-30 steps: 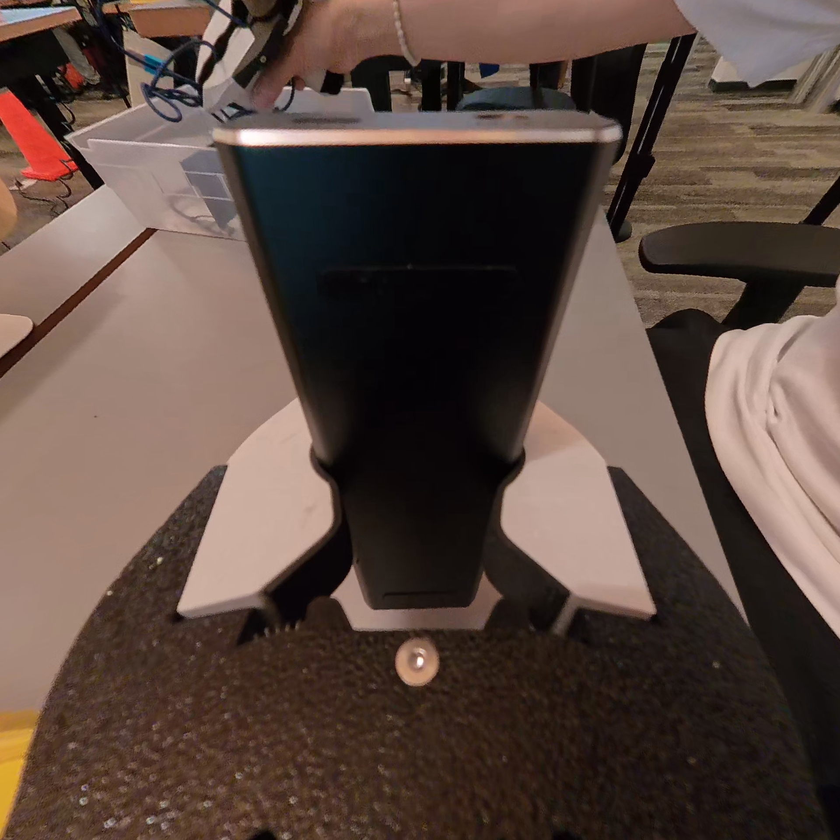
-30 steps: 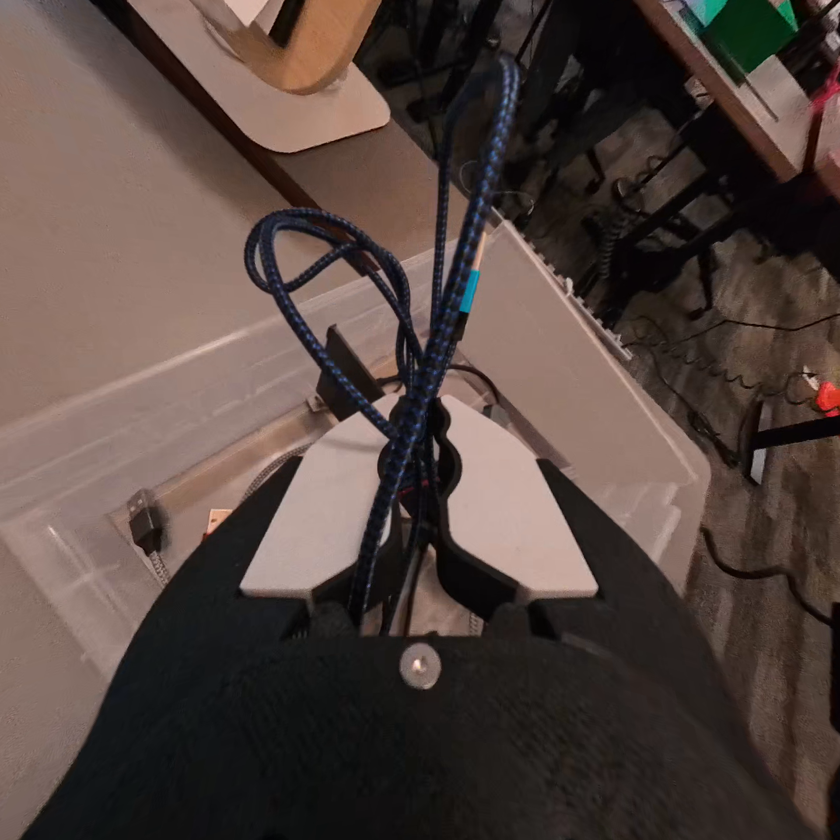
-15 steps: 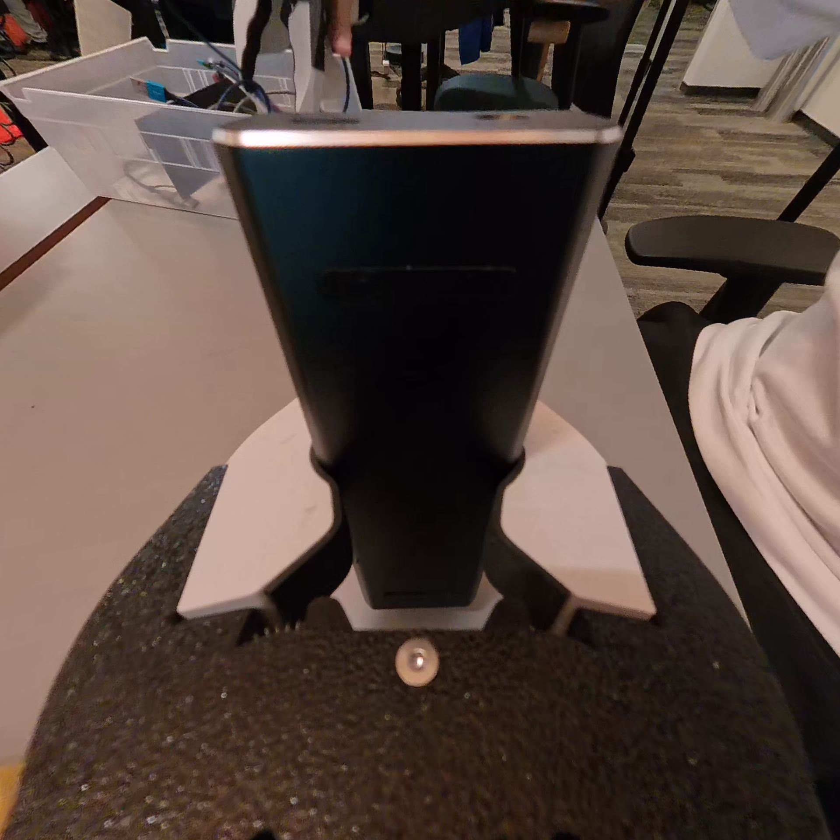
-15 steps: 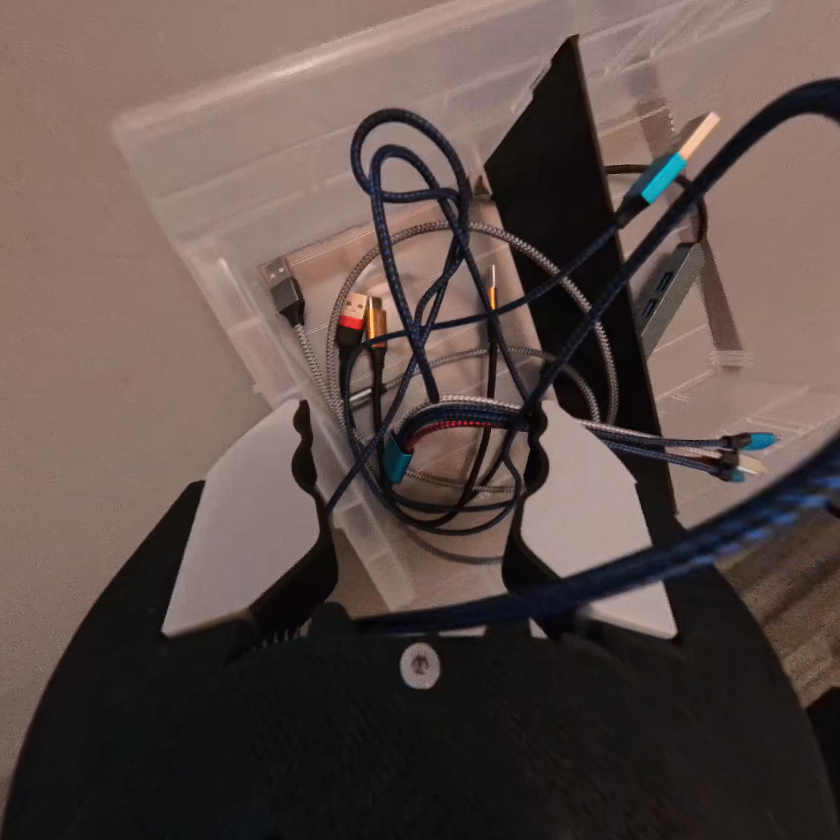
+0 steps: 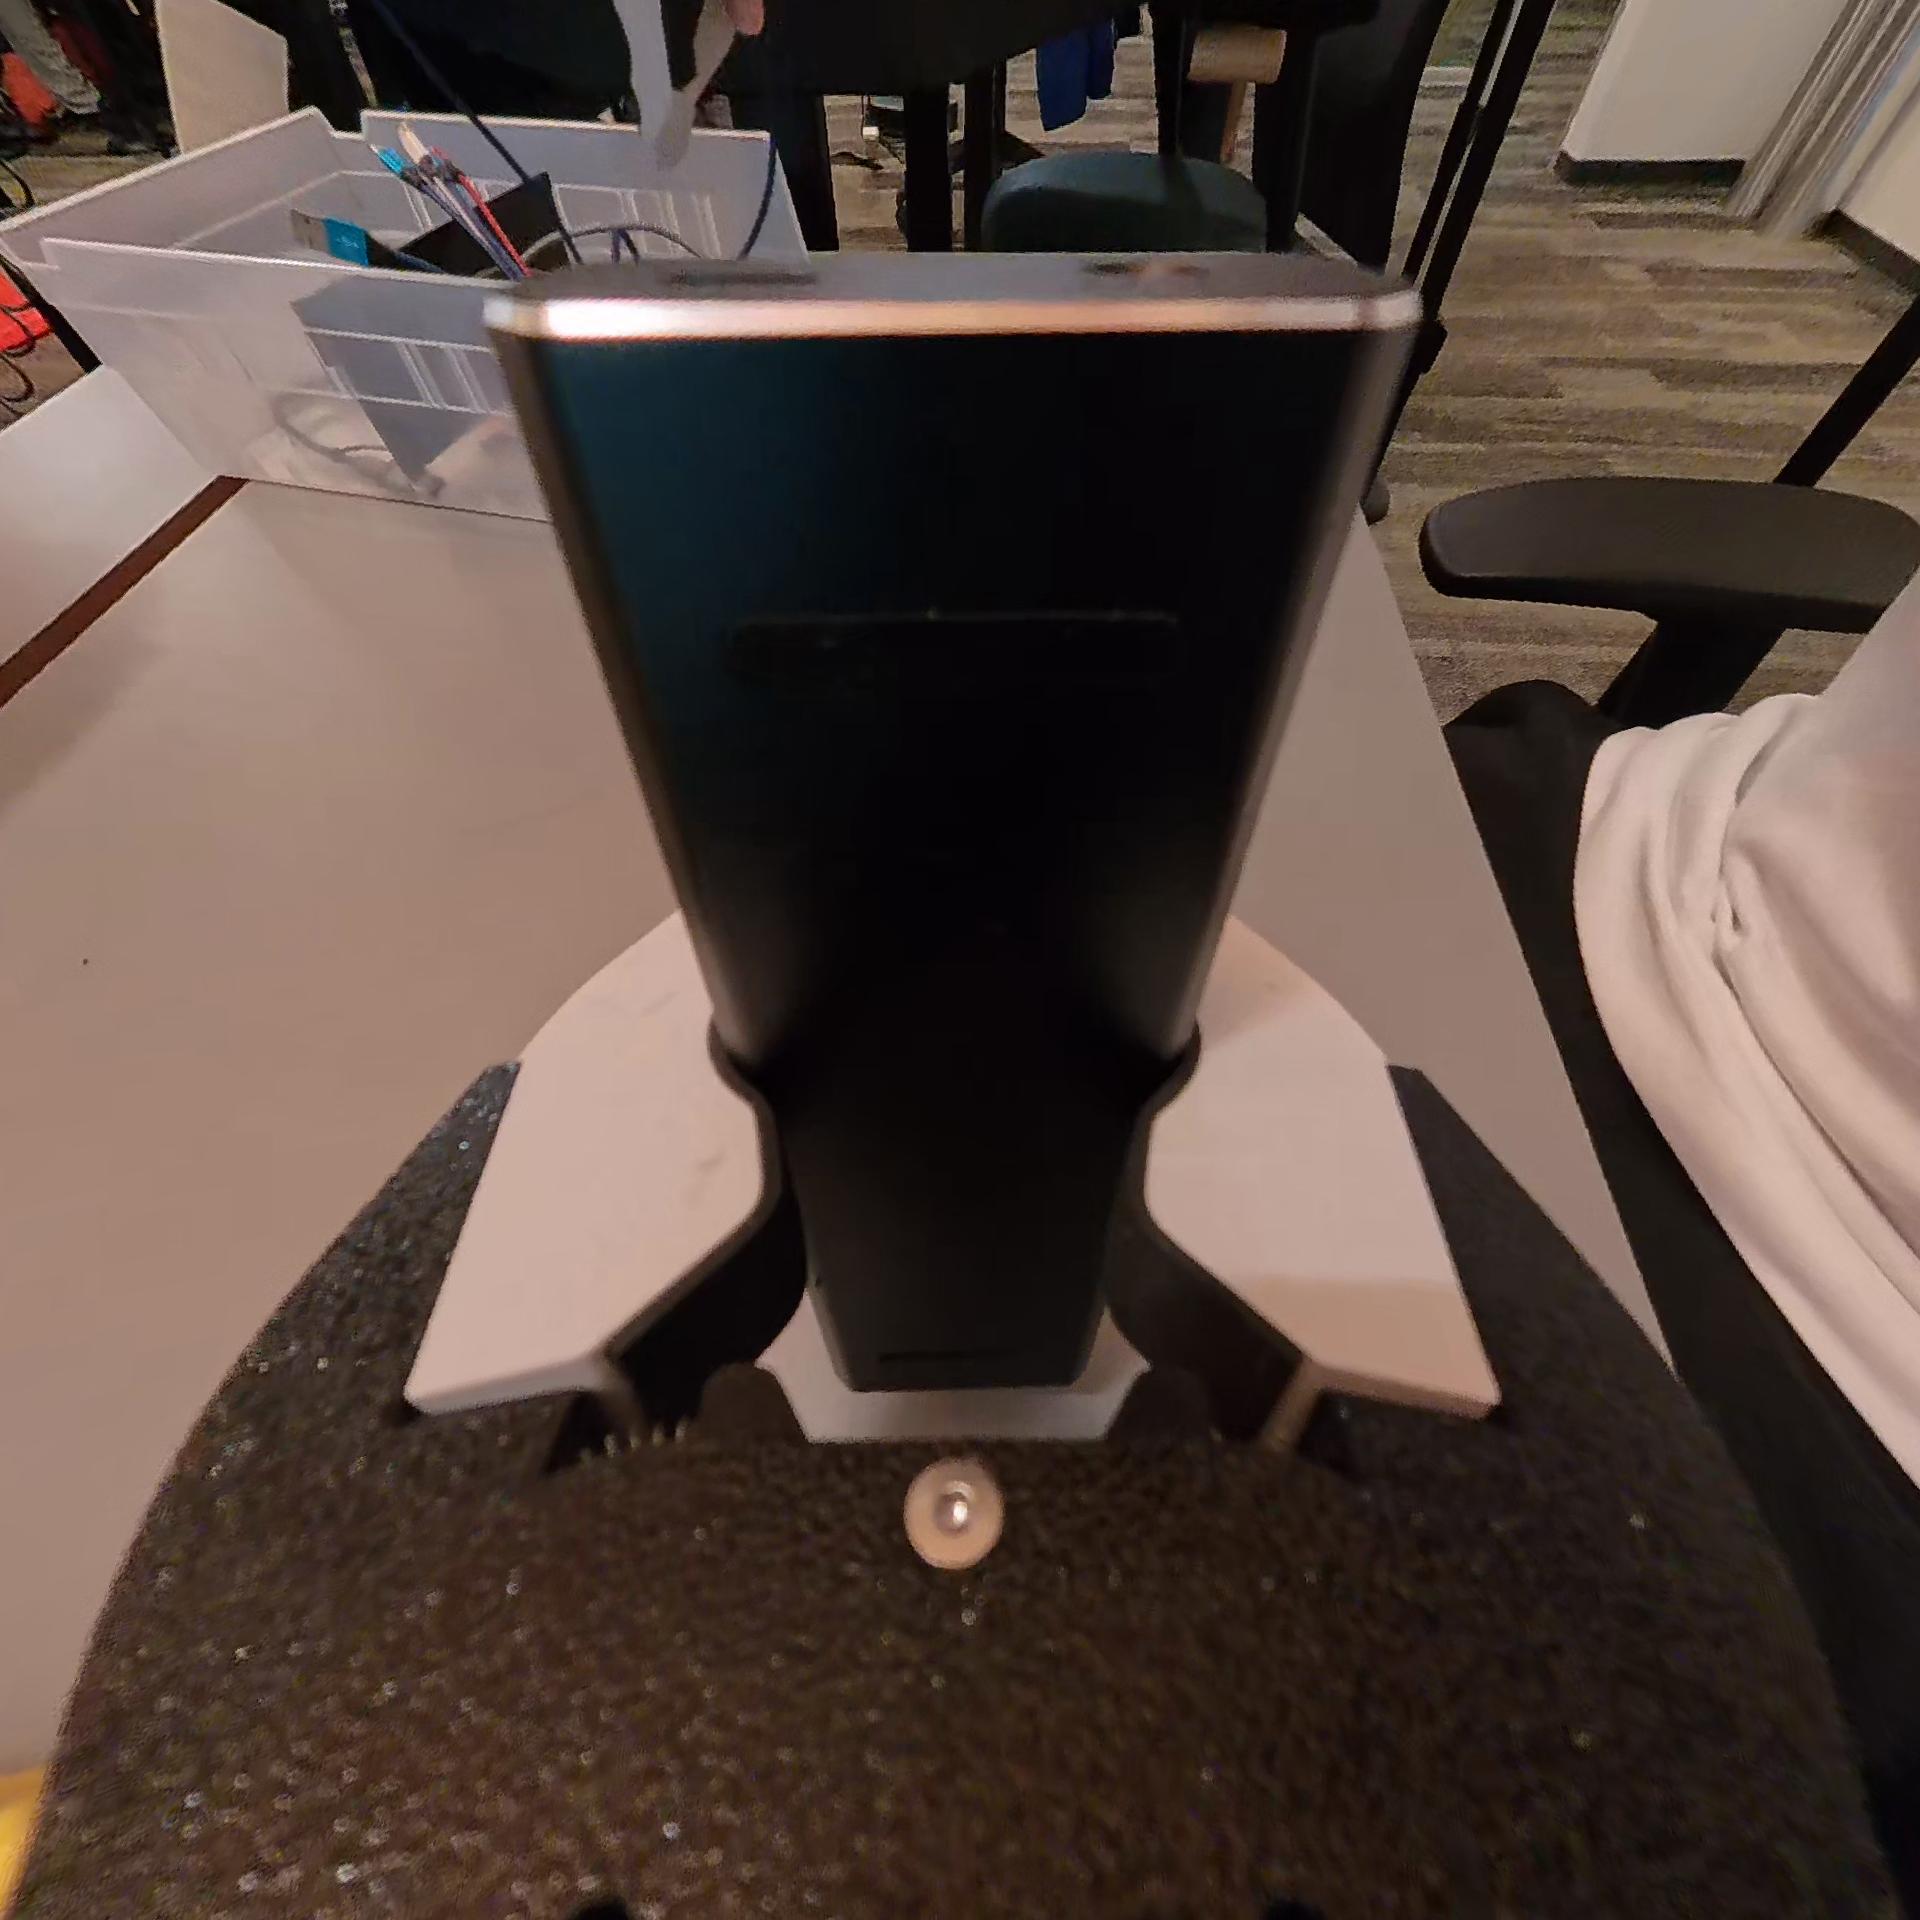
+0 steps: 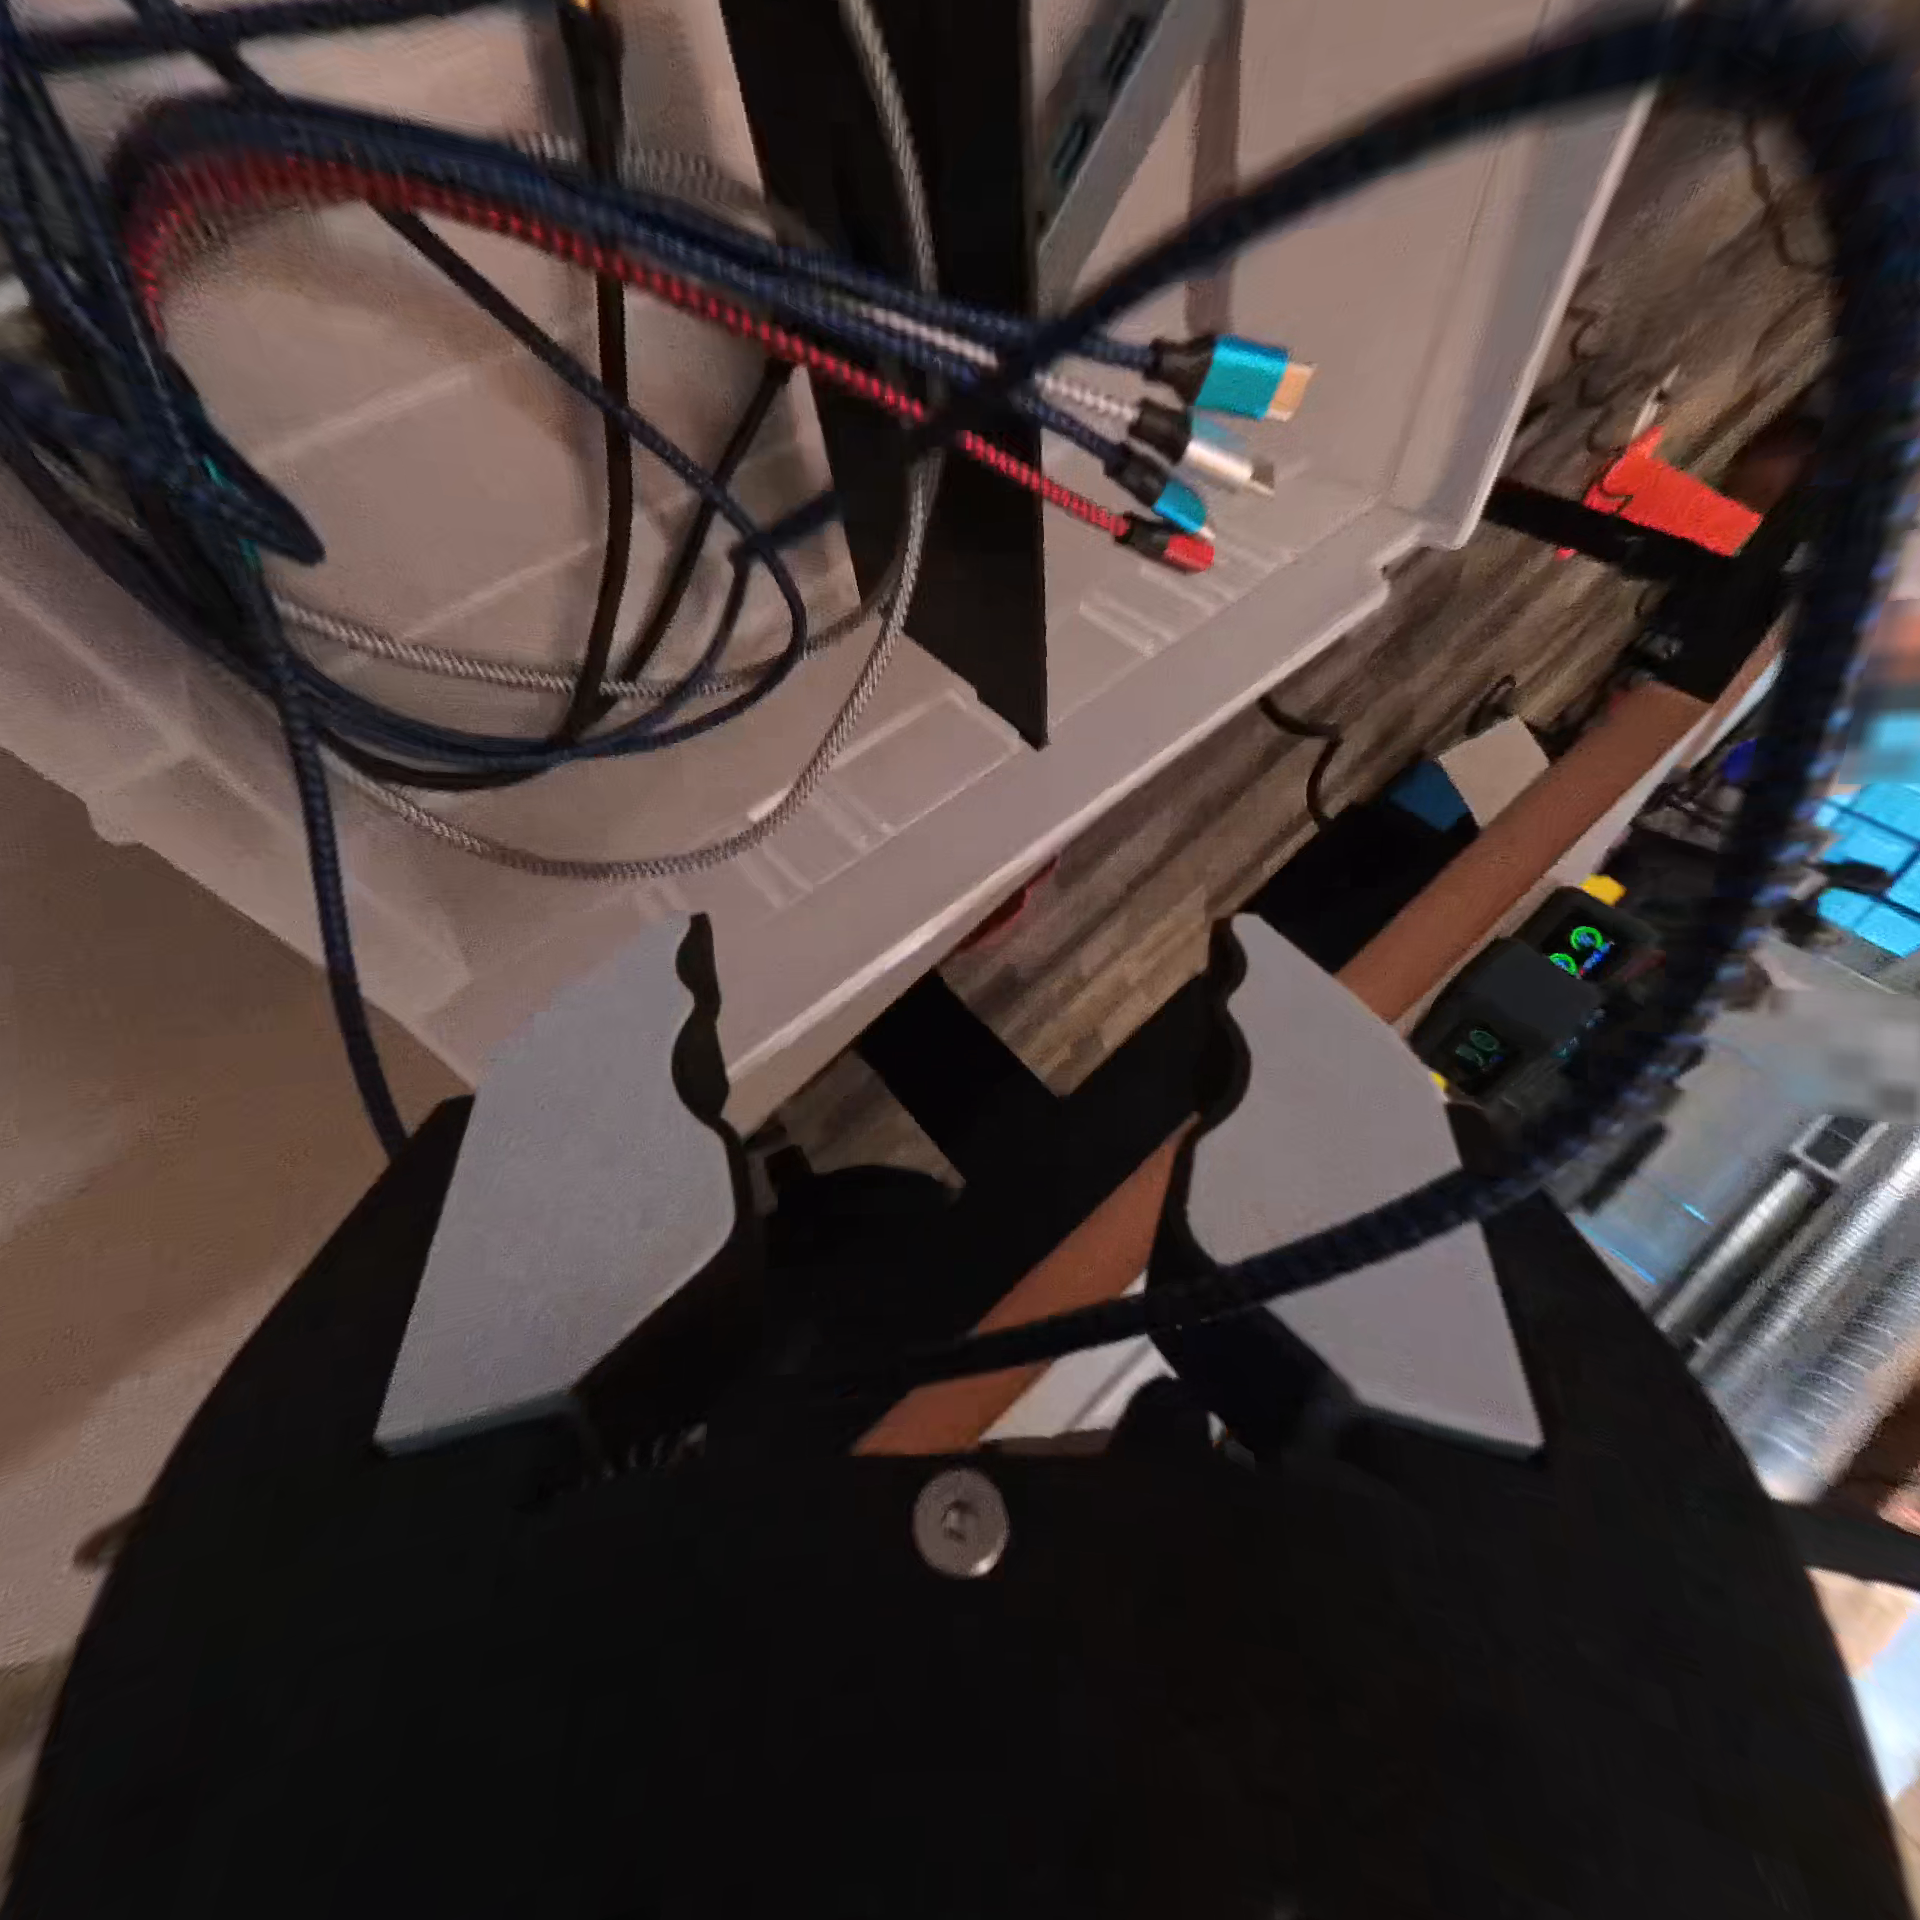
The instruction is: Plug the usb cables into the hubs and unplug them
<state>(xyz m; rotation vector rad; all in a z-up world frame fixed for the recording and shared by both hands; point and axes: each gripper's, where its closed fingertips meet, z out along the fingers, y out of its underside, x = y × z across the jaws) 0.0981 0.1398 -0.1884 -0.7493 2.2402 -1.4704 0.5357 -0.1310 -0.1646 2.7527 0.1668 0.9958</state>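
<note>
Left gripper clamps a dark, flat hub with a silvery far edge, held upright above the grey table. Right gripper stands wide apart, gripping nothing; a blue-black braided cable drapes across its right finger (view blurred). The clear bin at the table's far end holds tangled braided cables, blue, red and silver-tipped.
</note>
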